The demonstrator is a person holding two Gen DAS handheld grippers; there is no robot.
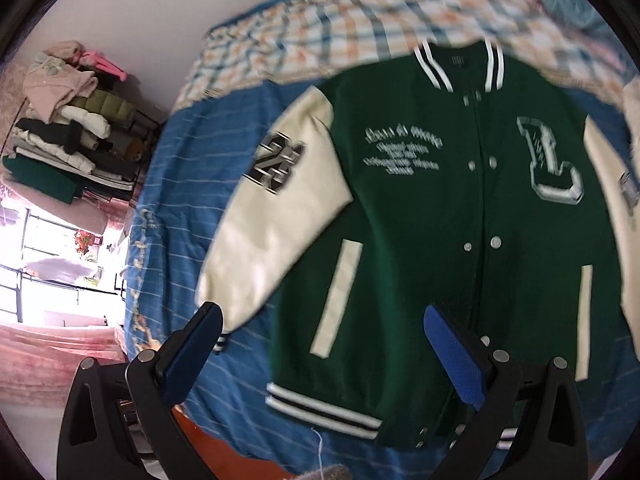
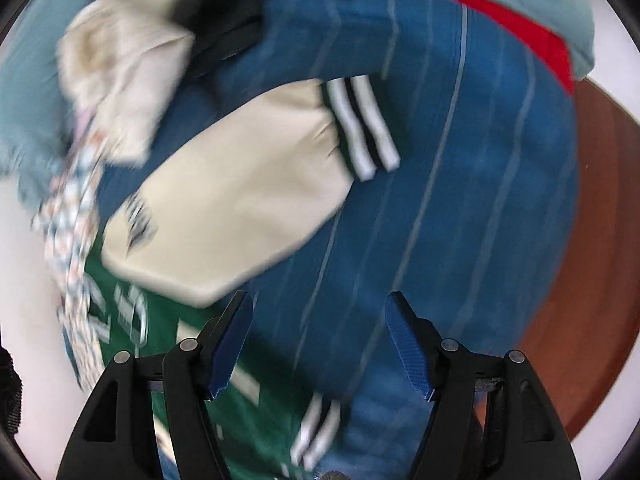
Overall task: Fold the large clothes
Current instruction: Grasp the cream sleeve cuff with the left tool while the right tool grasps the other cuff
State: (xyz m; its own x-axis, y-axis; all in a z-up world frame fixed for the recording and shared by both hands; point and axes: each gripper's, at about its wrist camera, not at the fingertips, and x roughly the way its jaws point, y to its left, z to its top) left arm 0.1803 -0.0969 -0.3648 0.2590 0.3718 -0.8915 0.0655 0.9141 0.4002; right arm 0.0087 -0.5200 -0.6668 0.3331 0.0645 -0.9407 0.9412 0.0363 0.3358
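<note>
Currently:
1. Green varsity jacket with cream sleeves [image 1: 420, 216]: lies face-up, spread on the blue striped bed cover [image 1: 180, 200], ready for folding.
2. Left gripper [image 1: 320, 344]: wide, empty, above the hem.
3. Right gripper [image 2: 320, 344]: wide, empty, near the cream sleeve [image 2: 240, 200].

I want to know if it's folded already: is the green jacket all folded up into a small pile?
No, the green jacket lies spread flat and face up on the blue sheet, with its cream sleeve stretched out sideways.

We are seeing a green varsity jacket [image 1: 420, 208] with cream sleeves lying front-up, spread flat and snapped shut, on the blue striped bedspread [image 1: 192, 184].
</note>
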